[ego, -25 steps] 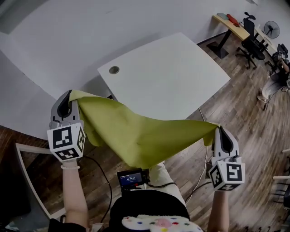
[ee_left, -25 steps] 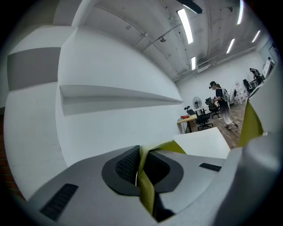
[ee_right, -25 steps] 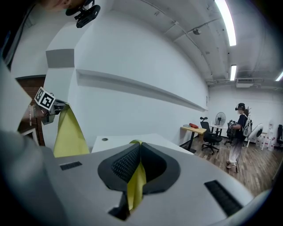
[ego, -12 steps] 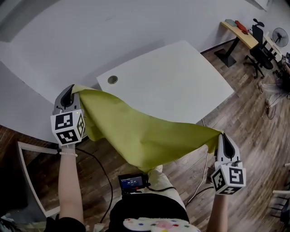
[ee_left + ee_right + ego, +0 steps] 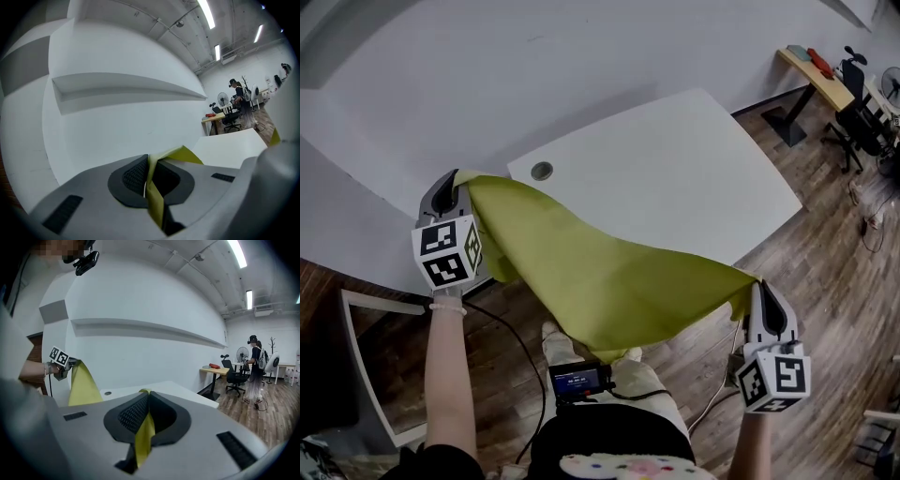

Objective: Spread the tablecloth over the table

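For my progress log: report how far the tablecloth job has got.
Done: left gripper and right gripper are each shut on an end of the yellow-green tablecloth. In hand: it sags between them at the near edge of the white table. Left: laying it flat across that bare top.

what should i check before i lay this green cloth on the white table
1. Left gripper jaws shut on a tablecloth corner: ok.
2. Right gripper jaws shut on the other held corner: ok.
3. Tablecloth stretched flat: not ok, it sags between the grippers.
4. Tablecloth over the table: not ok, it hangs mostly short of the near edge.
5. Lower corners hanging free, untangled: cannot tell.
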The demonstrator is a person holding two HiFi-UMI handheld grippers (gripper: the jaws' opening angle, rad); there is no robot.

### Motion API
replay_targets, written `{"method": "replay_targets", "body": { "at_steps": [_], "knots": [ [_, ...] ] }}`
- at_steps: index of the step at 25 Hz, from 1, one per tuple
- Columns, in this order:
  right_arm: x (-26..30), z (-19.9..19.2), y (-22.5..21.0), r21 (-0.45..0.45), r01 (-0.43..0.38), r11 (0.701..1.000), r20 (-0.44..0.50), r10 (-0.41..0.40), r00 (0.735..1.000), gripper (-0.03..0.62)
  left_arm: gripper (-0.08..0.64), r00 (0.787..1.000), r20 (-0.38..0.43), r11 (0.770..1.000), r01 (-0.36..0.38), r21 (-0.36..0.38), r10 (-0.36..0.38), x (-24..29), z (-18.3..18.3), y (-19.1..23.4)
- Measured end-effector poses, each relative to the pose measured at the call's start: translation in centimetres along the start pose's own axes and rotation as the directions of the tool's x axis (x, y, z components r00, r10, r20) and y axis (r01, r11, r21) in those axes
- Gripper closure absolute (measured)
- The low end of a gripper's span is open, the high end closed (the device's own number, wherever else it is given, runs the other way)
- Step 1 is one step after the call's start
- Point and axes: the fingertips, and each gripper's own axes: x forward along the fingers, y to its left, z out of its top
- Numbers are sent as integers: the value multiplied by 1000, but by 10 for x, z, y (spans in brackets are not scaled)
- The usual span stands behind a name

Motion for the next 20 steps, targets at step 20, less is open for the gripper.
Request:
{"method": "replay_targets", "body": {
  "at_steps": [20],
  "knots": [
    [17,-13,36,4,288,958,-100,-286,953,557,546,987,-131,986,109,126,-92,153,-59,59]
  ]
}}
